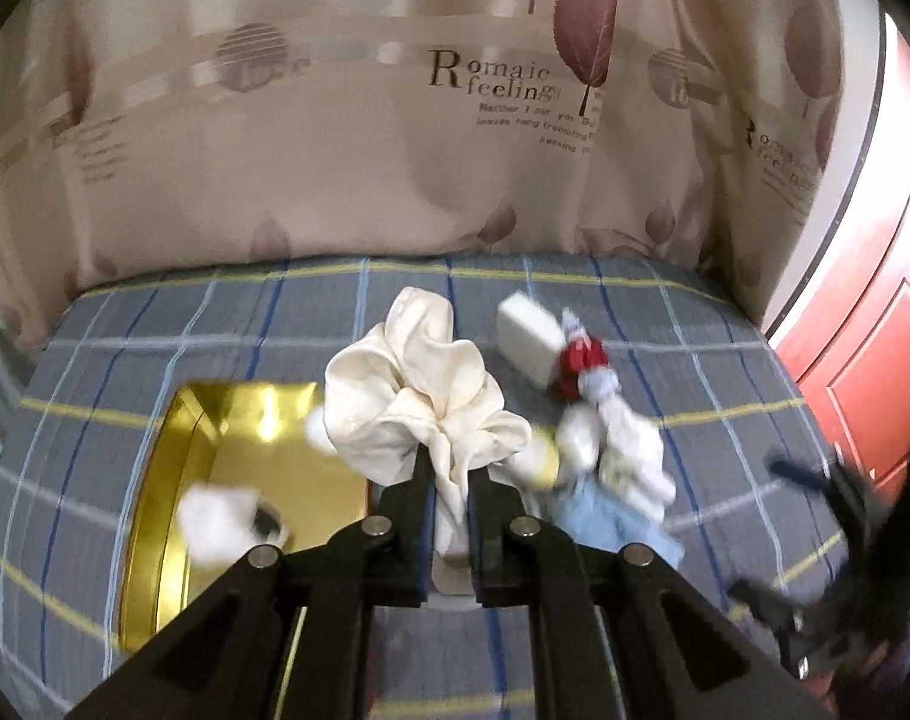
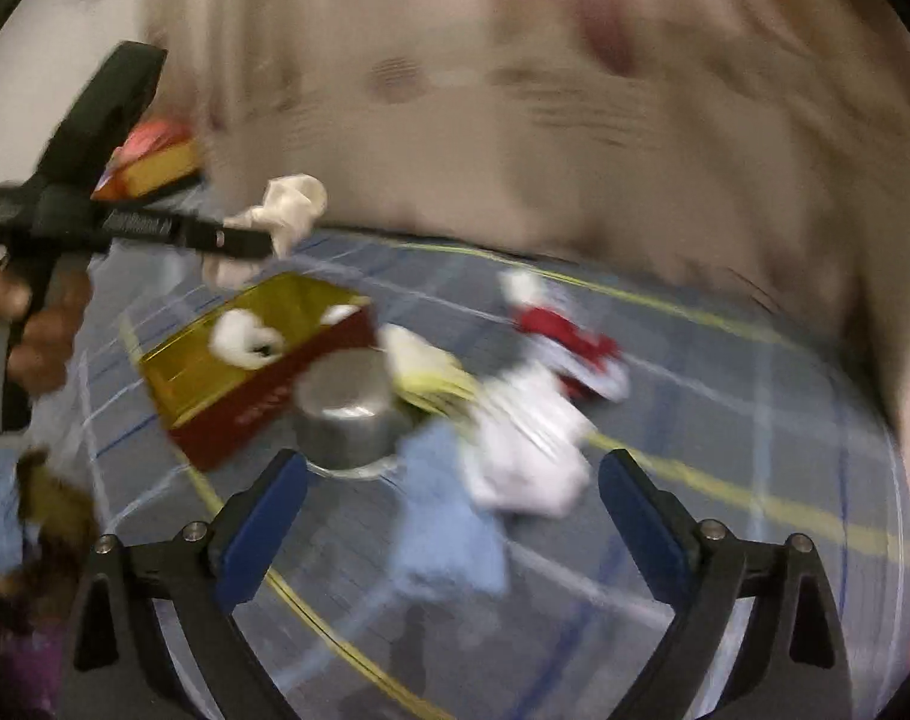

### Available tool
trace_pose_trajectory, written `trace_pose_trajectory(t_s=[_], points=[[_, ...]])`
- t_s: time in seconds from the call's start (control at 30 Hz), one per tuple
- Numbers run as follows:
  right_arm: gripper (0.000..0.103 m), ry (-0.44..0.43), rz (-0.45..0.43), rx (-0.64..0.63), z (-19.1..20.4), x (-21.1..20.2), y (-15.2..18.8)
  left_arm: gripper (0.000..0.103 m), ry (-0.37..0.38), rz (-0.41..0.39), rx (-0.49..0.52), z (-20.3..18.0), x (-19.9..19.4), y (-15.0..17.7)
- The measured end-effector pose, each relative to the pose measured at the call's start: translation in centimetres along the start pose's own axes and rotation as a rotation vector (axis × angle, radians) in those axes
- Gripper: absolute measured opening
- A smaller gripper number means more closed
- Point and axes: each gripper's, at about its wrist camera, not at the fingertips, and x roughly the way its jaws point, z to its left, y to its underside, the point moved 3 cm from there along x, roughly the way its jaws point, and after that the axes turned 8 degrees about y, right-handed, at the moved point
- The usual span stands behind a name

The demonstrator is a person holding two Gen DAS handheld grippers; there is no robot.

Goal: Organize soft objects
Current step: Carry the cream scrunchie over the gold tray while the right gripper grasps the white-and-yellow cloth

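A: On the plaid bedspread (image 1: 724, 360), largest first: gold-lined box (image 1: 173, 480), one white plush (image 1: 218, 522) inside. Beside it, a loose pile: white cloth (image 2: 526, 444), blue cloth (image 2: 443, 522), red-and-white item (image 2: 568, 348), white block (image 1: 526, 336).

B: Tools?

A: Left gripper (image 1: 452, 480) is clamped on a cream cloth (image 1: 419, 396), lifted just above the box's edge. Right gripper (image 2: 452, 498) is spread wide, empty, above the pile.

B: Progress?

A: Early, I judge. One item boxed, one in transit, roughly four left. A metal cup (image 2: 347, 414) sits by the box.
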Motion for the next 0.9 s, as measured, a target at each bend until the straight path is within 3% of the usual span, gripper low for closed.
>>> trace_pose_trajectory(t_s=[0.13,0.3,0.43,0.5,0.6,0.8,0.87,0.9], points=[[0.080,-0.096,0.104,-0.098,2.6,4.7,-3.2,0.009,0.006,0.006,-0.021,0.5,-1.9,2.8],[0.075,-0.159,0.208,-0.142,3.9,9.7,-4.5,0.009,0.003,0.012,-0.060,2.3,-3.8,5.0],[0.073,-0.154,0.267,-0.179,4.4,11.8,-4.6,0.009,-0.003,0.009,-0.081,4.1,-4.6,5.6],[0.069,-0.163,0.301,-0.178,4.3,13.0,-4.6,0.009,-0.004,0.005,-0.081,4.6,-4.8,5.6],[0.050,-0.178,0.357,-0.176,4.2,15.0,-4.7,0.009,-0.004,0.001,-0.098,5.5,-4.9,5.7],[0.040,-0.232,0.431,-0.104,3.1,16.8,-4.7,0.010,-0.008,0.020,-0.121,6.9,-4.4,6.1],[0.029,-0.234,0.438,-0.089,2.9,16.8,-4.8,0.010,-0.015,0.024,-0.128,7.3,-4.3,6.2],[0.029,-0.252,0.439,-0.058,2.4,16.7,-4.9,0.010,-0.017,0.025,-0.131,7.6,-4.3,6.3]])
